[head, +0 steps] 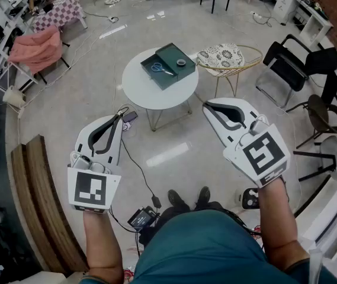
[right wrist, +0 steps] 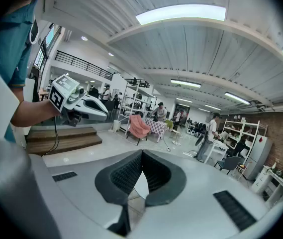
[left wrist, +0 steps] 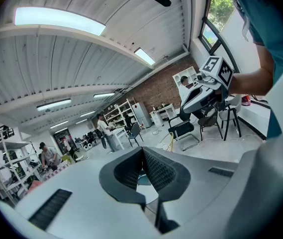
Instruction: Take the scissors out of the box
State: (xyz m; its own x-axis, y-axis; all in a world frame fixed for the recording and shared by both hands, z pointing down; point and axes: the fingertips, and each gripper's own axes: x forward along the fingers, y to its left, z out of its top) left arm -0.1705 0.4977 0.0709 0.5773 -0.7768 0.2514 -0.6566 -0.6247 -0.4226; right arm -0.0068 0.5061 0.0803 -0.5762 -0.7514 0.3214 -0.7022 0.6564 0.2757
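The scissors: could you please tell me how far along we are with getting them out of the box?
Nothing is done yet: the scissors lie inside the open box on the round table. Nothing is in hand: the left gripper and right gripper are both shut and empty, held short of the table. Left to do: reach in, grip the scissors and lift them out.

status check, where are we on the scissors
Shut and empty: left gripper, right gripper. Untouched scissors in open green box on round table. Beside them a tape roll; nothing blocking.
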